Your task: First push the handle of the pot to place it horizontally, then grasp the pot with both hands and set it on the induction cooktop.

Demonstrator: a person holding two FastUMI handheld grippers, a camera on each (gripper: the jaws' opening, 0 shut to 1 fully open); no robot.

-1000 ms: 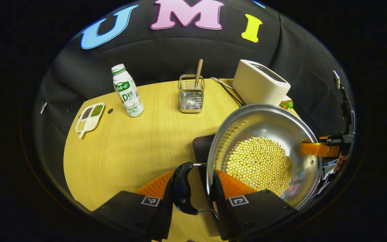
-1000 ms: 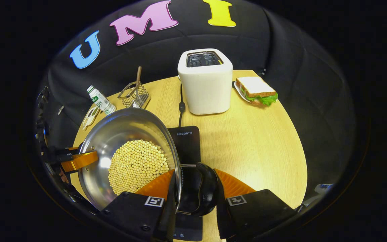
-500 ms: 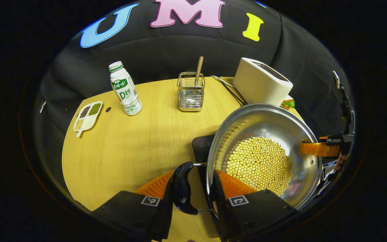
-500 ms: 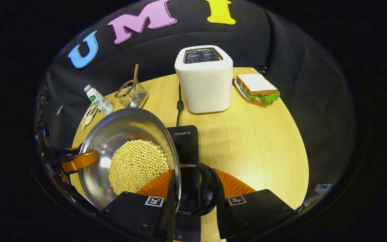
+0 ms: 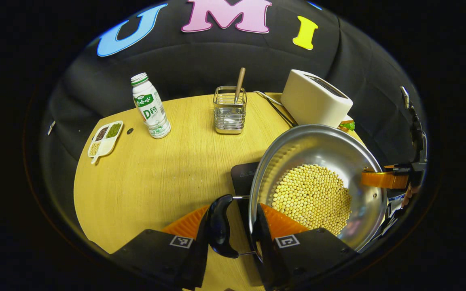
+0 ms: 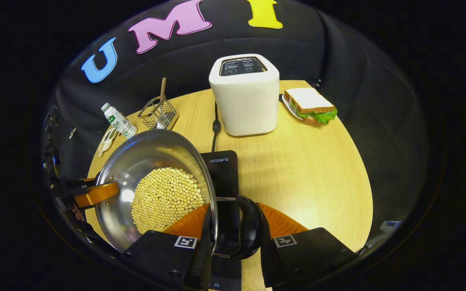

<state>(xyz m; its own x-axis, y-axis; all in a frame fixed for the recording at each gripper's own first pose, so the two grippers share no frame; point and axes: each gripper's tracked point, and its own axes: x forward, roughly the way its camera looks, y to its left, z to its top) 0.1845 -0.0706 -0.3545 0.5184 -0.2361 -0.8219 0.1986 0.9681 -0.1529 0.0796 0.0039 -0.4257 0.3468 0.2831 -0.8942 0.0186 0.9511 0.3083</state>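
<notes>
A steel pot (image 5: 318,149) with yellow beans (image 5: 312,198) in it is held between both grippers, over the left part of the black induction cooktop (image 6: 223,169). My left gripper (image 5: 231,232) is shut on the pot's black side handle (image 5: 219,226) and rim, one finger inside the pot. In the right gripper view, my right gripper (image 6: 235,234) is shut the same way on the opposite black handle (image 6: 247,230). Each gripper appears across the pot in the other's view: the right gripper (image 5: 382,179) and the left gripper (image 6: 95,193). Whether the pot touches the cooktop (image 5: 243,178) I cannot tell.
On the round wooden table (image 6: 310,169) stand a white toaster (image 6: 245,97) with its cord, a sandwich on a plate (image 6: 312,107), a wire holder with a wooden utensil (image 5: 229,109), a milk bottle (image 5: 150,107) and a small divided dish of beans (image 5: 105,137).
Both grippers keep their hold on the pot. The things on the table have slid slightly up and away in both views, so the pot and both grippers have shifted a little.
</notes>
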